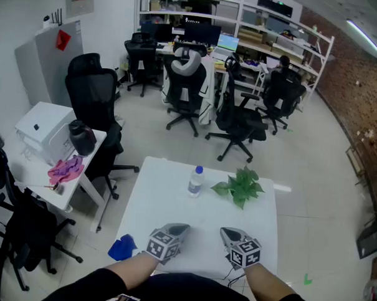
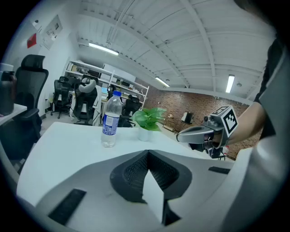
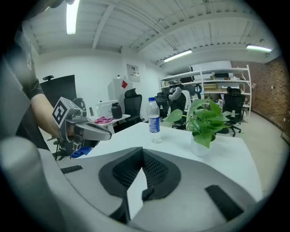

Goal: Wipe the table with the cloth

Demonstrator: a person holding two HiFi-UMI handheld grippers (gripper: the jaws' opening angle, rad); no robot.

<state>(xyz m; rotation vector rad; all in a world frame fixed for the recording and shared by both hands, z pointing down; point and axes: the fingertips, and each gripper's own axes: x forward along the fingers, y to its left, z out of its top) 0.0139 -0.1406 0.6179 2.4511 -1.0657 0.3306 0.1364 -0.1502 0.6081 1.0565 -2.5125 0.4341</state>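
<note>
blue cloth [image 1: 122,247], crumpled, lies lower left in the head view, by the tabletop's [image 1: 167,205] near-left corner. it looks soft, light and limp, so pinching a raised fold should work. left hand-held gripper [image 1: 180,227] and right hand-held gripper [image 1: 227,232] are both closed and empty.

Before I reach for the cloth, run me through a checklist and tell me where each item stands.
1. Left gripper empty: ok, jaws together on nothing.
2. Right gripper empty: ok, same.
3. Jaws open for a grab: not ok, both shut.
4. Cloth in sight: ok, blue, at the table's near left edge, by the left gripper.
5. Cloth lying fully on the table: cannot tell.
6. Wiping area free: not ok, bottle and plant stand on the far half.
</note>
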